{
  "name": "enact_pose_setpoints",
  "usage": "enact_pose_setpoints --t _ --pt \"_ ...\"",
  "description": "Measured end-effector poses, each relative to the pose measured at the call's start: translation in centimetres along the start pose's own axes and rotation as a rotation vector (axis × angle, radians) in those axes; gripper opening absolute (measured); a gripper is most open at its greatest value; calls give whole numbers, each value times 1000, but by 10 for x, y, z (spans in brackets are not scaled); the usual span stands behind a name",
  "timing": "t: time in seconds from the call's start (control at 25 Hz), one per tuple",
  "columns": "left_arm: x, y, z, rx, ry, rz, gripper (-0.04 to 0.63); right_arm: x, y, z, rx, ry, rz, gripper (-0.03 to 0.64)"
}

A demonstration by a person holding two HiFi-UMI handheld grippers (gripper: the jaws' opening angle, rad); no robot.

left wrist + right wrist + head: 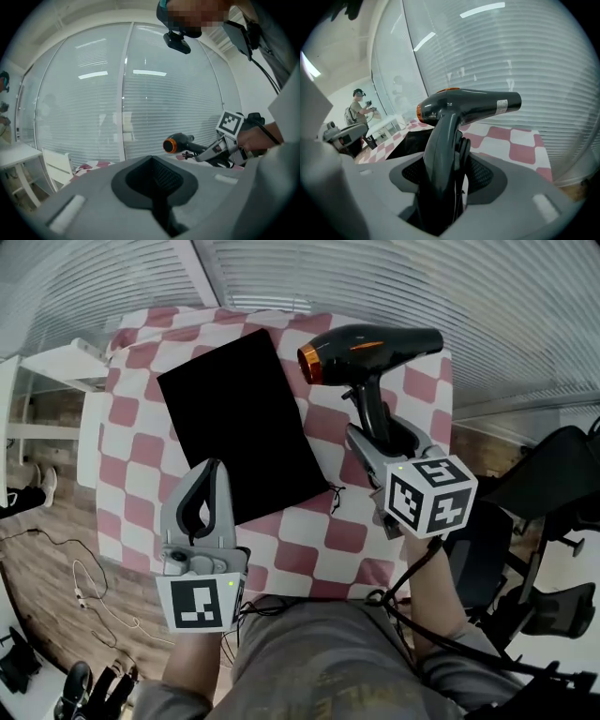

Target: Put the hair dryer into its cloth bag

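The black hair dryer (370,348) with an orange ring at one end is held up over the checked table's (141,456) far right. My right gripper (384,442) is shut on its handle. In the right gripper view the handle (440,159) fills the gap between the jaws of that gripper (445,161). A flat black cloth bag (239,423) lies on the table to the dryer's left, its drawstring (336,491) at the near right corner. My left gripper (211,486) hovers over the bag's near edge, shut and empty. The left gripper (152,161) view shows the dryer (180,143) off to the right.
A white shelf unit (66,362) stands left of the table. A black office chair (553,484) is at the right. Cables (89,592) trail on the wooden floor at lower left. Window blinds run behind the table. A person (358,110) stands far off.
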State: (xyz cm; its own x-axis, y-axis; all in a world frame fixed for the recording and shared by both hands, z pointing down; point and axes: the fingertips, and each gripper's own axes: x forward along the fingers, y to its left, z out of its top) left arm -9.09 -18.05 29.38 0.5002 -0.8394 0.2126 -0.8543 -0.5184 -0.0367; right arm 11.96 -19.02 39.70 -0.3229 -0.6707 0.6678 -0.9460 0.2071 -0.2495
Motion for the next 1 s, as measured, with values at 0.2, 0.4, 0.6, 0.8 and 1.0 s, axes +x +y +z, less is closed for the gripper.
enact_pose_setpoints --t 0.2,0.4,0.6,0.8,1.0 --pt "-28 -19 -33 95 116 -93 49 -43 17 0 -62 -25 60 264" --pt "-42 -46 -98 110 262 -228 76 -70 33 -25 -91 2 129 264" --pt "-42 -52 -150 127 368 -289 164 -81 43 -56 -113 21 192 264" --pt "-38 -52 -185 177 450 -313 164 -87 39 -83 -130 46 209 264" --pt "-37 -51 -194 176 477 -325 163 -90 39 -100 -139 71 217 264"
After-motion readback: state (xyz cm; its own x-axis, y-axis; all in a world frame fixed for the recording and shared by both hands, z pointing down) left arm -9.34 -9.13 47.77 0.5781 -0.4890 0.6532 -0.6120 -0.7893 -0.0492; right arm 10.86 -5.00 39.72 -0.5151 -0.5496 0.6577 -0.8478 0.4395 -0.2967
